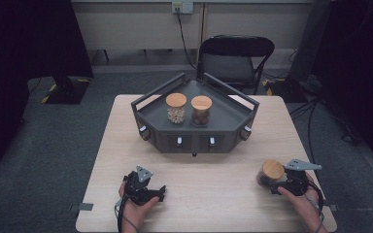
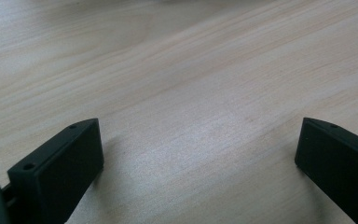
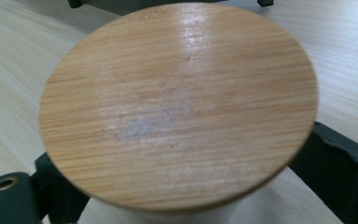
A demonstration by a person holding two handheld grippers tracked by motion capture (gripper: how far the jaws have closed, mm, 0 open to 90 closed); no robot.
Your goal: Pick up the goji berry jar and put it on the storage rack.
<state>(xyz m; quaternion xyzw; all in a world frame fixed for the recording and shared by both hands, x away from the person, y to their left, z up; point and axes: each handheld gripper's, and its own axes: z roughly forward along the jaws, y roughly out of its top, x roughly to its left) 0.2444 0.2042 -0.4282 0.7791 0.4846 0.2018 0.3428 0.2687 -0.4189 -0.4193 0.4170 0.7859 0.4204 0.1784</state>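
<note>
Pale, light-wood table (image 1: 209,194) with fine streaky grain. Dark grey corner tray (image 1: 223,114) with small white marks along its front wall. Tan wooden lids on both jars there: left jar (image 1: 176,108) with beige contents, right jar (image 1: 201,110) with dark reddish-brown contents. Third jar (image 1: 270,173) with a honey-coloured bamboo lid (image 3: 177,102), finely striped, whitish smudge at centre. Black left hand-held gripper (image 1: 162,191) and black right hand-held gripper (image 1: 276,183), each with a grey plate on top. Black chair (image 1: 234,58); grey floor (image 1: 43,141).
</note>
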